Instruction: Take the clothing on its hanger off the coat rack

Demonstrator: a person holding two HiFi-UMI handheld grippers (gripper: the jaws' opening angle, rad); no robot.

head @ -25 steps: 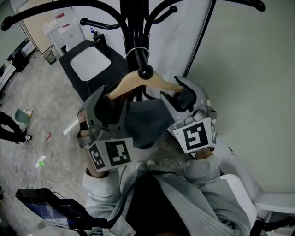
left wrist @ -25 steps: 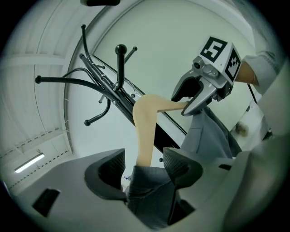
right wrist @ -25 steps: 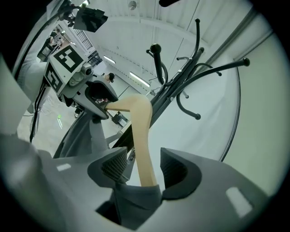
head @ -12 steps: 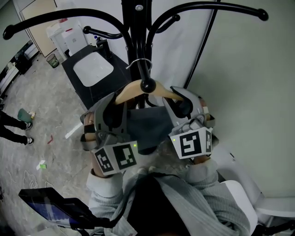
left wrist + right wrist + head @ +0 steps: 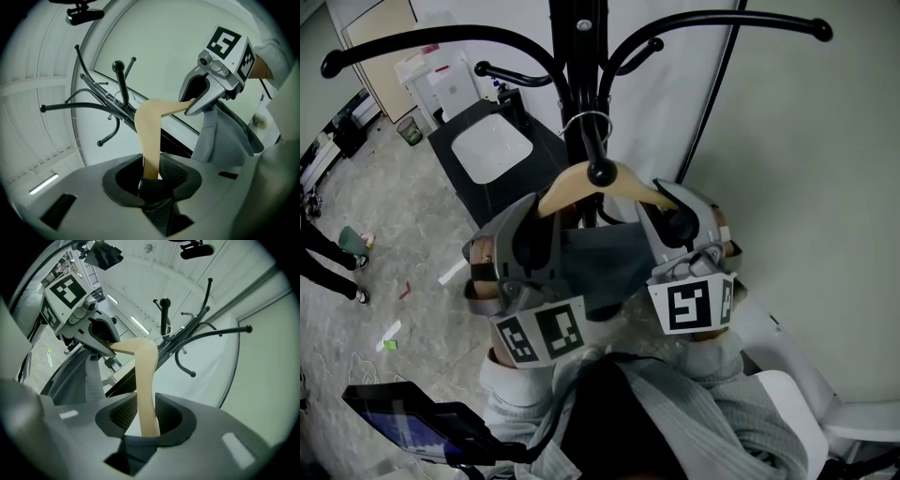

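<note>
At both ends, the wooden hanger (image 5: 565, 187) is pinched by the just-closing left gripper (image 5: 530, 225) and right gripper (image 5: 677, 211); if tilted, its hook (image 5: 586, 120) gets snagged on the coat rack (image 5: 577, 56).

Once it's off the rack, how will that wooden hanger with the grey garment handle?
Wooden hanger probably stays rigid: left tongs and right tongs, jaws just closed, clamp an arm each. Grey garment looks soft, so likely droops and sways. Thin wire hook over the rack peg may snag unless lifted clear.
</note>
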